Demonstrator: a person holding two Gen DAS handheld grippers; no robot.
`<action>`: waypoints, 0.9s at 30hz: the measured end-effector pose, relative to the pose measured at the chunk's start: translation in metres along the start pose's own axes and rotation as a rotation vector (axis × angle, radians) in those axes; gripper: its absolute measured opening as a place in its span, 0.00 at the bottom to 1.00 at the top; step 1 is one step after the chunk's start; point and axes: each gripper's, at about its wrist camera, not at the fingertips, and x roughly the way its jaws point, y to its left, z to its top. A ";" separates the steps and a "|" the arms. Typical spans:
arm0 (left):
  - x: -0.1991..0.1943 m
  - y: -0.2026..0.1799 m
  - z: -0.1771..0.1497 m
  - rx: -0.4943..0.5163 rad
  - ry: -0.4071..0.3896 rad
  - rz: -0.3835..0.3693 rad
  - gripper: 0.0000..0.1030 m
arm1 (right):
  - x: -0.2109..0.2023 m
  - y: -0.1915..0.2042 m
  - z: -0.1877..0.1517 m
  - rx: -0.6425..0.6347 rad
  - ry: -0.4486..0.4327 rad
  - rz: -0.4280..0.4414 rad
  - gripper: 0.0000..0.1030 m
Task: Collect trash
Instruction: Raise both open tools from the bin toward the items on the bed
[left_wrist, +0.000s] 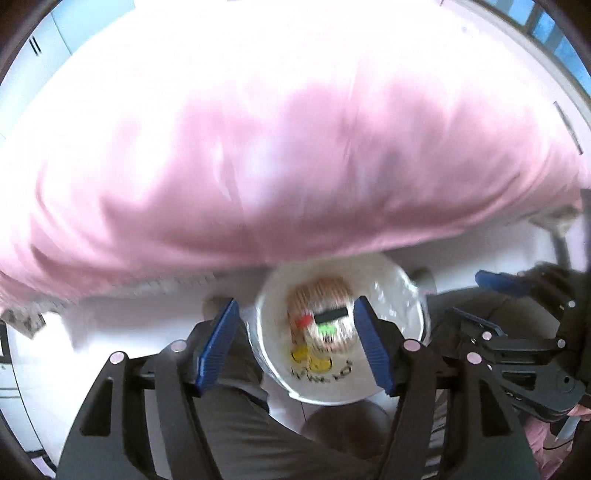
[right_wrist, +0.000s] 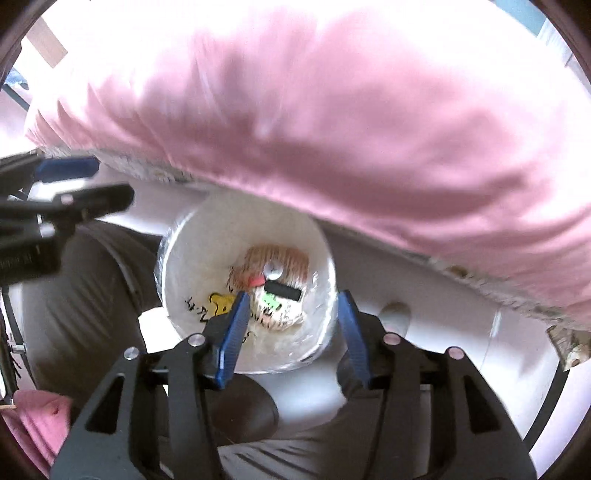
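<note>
Both of your grippers hang with their jaws spread apart and nothing between the blue pads. Your left gripper (left_wrist: 297, 345) points down at a white bin (left_wrist: 402, 321) lined with a clear plastic bag, and your right gripper (right_wrist: 291, 334) frames the same bin (right_wrist: 184, 258) from the other side. Neither pair of fingers touches the rim.

Inside the bin you can see the trash (left_wrist: 321, 314): a crumpled wrapper with reddish-brown stripes, a black patch, a red spot and a green spot on it. In the right wrist view the same wrapper (right_wrist: 273, 280) lies near the bottom, with a small round silver piece on top of it; what that piece is cannot be told. A yellow cartoon print with black scribble shows on the bin's inner wall.

Pink bedding (left_wrist: 295, 155) bulges over the upper half of both views and overhangs the far rim of the bin, so that edge is hidden. Under the bedding a pale mattress edge with a rough trim (right_wrist: 491, 284) runs across.

Your own legs in grey trousers (left_wrist: 236, 413) sit on the near side of the bin, one on each side. Your right gripper also shows at the right edge of the left wrist view, beside the bin. Both pictures are blurred.
</note>
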 end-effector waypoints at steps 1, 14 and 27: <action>-0.007 0.000 0.004 0.000 -0.011 -0.002 0.67 | -0.010 -0.002 0.002 0.003 -0.018 0.001 0.49; -0.096 0.001 0.048 0.047 -0.200 0.045 0.81 | -0.114 -0.024 0.027 -0.020 -0.236 -0.077 0.65; -0.124 -0.004 0.102 0.077 -0.287 0.042 0.81 | -0.175 -0.041 0.066 0.000 -0.380 -0.075 0.67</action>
